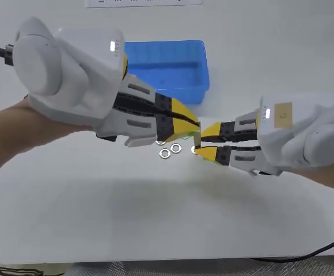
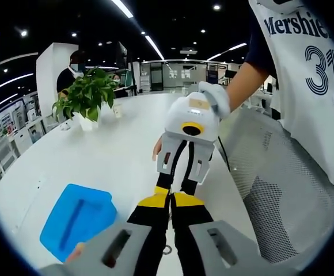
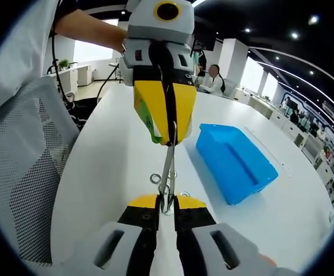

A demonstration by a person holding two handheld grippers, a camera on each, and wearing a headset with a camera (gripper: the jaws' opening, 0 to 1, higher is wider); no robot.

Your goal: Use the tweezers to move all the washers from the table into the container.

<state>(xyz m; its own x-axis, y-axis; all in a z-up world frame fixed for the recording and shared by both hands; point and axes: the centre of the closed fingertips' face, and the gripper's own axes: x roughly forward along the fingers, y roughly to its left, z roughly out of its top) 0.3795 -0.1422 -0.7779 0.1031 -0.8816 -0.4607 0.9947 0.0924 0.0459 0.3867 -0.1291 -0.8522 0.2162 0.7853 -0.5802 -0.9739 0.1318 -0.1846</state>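
My left gripper [image 1: 191, 127] reaches in from the left, and my right gripper [image 1: 201, 144] from the right. Their yellow tips nearly meet above the white table. In the right gripper view, thin metal tweezers [image 3: 168, 169] run from the left gripper [image 3: 170, 138], which is shut on their upper end, down to my right gripper [image 3: 166, 206], shut on their lower end. Several silver washers [image 1: 164, 153] lie on the table just below the tips, with one washer [image 3: 155, 178] beside the tweezers. The blue container [image 1: 170, 69] stands behind them.
The table [image 1: 155, 218] is white and bare toward the front. A black cable [image 1: 305, 253] trails over its front right edge. In the left gripper view a potted plant [image 2: 86, 95] stands far off, beyond the blue container [image 2: 78, 217].
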